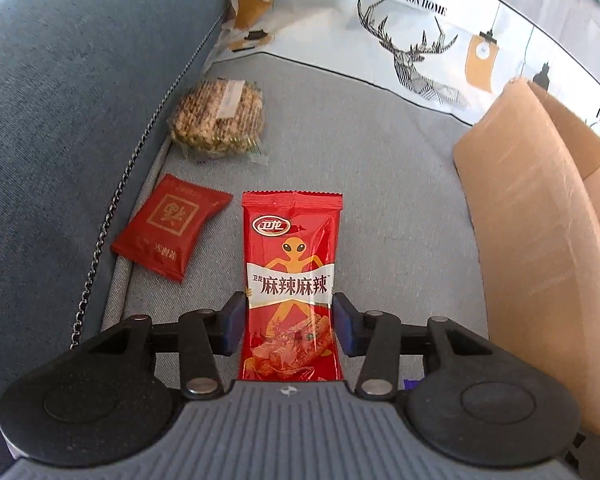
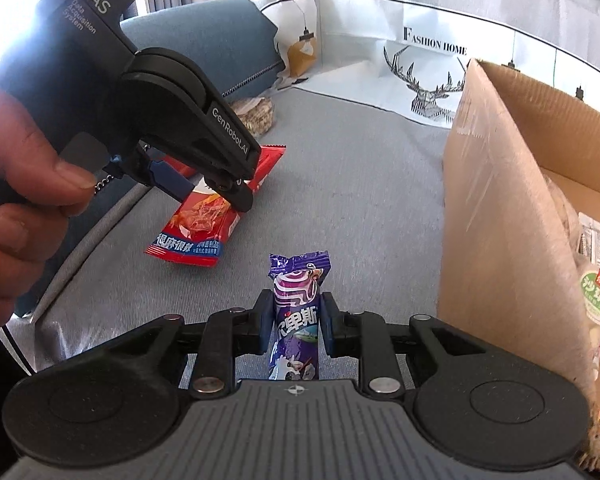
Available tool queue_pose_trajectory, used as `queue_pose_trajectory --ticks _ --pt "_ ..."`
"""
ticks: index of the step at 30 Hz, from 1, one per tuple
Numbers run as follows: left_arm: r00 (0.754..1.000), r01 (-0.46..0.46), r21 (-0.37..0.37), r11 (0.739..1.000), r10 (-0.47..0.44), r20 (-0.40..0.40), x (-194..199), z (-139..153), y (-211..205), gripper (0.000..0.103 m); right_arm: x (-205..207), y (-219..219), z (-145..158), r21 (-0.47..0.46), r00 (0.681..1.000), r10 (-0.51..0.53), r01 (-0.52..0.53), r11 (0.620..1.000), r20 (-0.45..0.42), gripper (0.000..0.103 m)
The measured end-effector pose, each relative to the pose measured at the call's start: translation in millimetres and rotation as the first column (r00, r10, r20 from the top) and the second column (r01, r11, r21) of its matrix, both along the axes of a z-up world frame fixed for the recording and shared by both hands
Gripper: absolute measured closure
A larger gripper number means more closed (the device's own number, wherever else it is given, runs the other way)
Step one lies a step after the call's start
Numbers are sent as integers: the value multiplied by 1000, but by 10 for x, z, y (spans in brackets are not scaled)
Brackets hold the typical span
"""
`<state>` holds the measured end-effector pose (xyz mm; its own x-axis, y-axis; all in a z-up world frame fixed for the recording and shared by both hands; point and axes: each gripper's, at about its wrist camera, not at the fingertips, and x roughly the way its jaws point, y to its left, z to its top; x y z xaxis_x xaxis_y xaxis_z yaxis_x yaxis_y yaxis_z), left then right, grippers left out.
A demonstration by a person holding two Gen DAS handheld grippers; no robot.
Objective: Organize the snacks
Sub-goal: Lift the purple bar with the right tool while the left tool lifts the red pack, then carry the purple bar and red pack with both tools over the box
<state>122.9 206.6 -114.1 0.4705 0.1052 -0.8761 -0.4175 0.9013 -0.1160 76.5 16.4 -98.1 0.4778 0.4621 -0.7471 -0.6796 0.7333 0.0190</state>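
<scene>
While left claw [image 1: 289, 322] pinches glossy red packet [image 1: 291, 280], right claw [image 2: 294, 322] grips slim purple wrapper [image 2: 297, 312].

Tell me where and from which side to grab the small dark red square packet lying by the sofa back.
Grip the dark red square packet across its puffy middle, coming straight down from above. It lies flat on the seat cushion, close to the sofa back, so side access looks cramped. Its crimped ends are thin and may slip.
</scene>
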Motion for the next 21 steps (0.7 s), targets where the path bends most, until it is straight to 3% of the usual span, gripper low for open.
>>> queue_pose_trajectory --ticks 10,21 --pt "997 -25 10 1000 25 77 -35 166 20 53 -60 -27 84 44 998 -10 8 999 55 78" --pt "975 -31 5 1000 29 222 -80 435 -61 53 -77 -241 498 147 987 -58 36 988 148 78"
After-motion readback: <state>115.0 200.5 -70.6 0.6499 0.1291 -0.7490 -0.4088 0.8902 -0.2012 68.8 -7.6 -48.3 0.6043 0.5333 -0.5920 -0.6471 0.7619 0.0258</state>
